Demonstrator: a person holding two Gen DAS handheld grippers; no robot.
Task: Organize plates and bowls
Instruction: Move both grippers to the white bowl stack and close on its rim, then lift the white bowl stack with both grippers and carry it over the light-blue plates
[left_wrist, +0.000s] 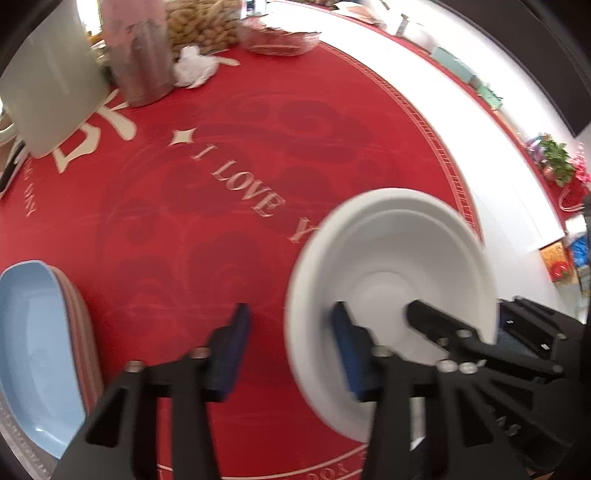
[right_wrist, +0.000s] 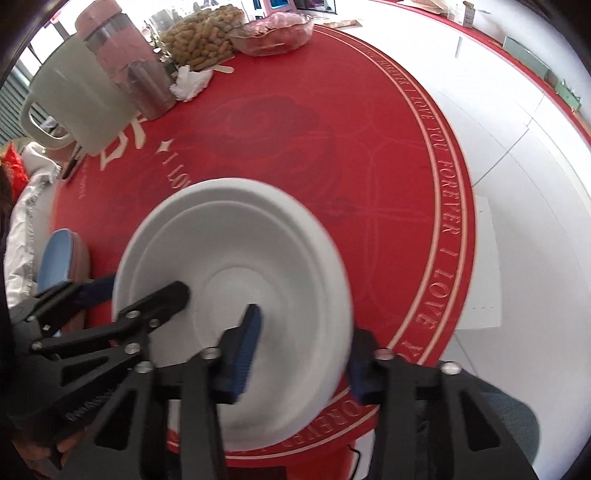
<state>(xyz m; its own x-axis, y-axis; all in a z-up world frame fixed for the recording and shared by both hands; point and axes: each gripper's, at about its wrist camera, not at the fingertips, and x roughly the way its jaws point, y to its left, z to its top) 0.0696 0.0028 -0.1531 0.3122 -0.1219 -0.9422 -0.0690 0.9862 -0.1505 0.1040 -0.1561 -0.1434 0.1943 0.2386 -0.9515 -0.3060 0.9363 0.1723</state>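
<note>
A white deep plate (left_wrist: 388, 251) (right_wrist: 240, 229) lies on the red round tablecloth (left_wrist: 221, 221), and both grippers stand at its rim. My left gripper (left_wrist: 291, 308) straddles the plate's left rim, one blue pad inside the well and the other outside. A strip of cloth shows between the outer pad and the rim. My right gripper (right_wrist: 308, 321) straddles the opposite rim, its inner pad over the well and its outer pad at the edge. Each gripper also shows in the other view: the left gripper (right_wrist: 146, 286), the right gripper (left_wrist: 465, 304). Both views are blurred.
A light blue plate (left_wrist: 33, 332) (right_wrist: 59, 254) tops a stack of pink plates at the left. Farther back stand a pale jug (left_wrist: 51, 81), a pink tumbler (left_wrist: 140, 48), peanuts (right_wrist: 199, 33), a crumpled tissue (left_wrist: 194, 66) and a clear dish (right_wrist: 277, 31). A person's white sleeve (right_wrist: 29, 221) is at the left.
</note>
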